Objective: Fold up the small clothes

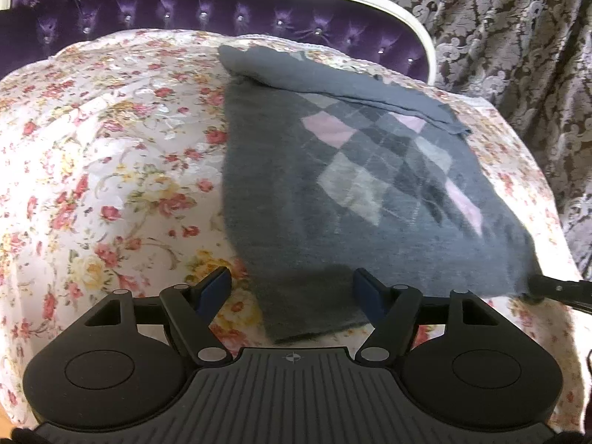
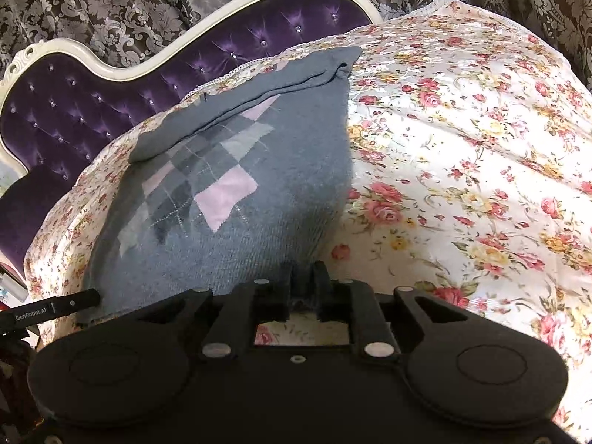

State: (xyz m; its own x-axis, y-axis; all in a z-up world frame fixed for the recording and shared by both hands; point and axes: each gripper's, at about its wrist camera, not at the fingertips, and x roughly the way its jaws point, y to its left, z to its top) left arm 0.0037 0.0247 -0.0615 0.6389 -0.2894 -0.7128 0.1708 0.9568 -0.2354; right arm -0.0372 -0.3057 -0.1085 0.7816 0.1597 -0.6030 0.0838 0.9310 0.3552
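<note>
While the right gripper (image 2: 304, 277) pinches the near hem of the grey argyle sweater (image 2: 236, 192) between its 2 nearly closed fingers, the left gripper (image 1: 292, 288) stands spread, the other near corner lying between its blue pads (image 1: 216, 286) without visible contact. Closing the left pair on that corner before any lift would likely keep the hem level for an even fold. Soft knit, pink and pale diamonds, already doubled at its far edge, lies flat on the floral bedspread (image 2: 462, 155), near the purple tufted headboard (image 2: 74, 111).
</note>
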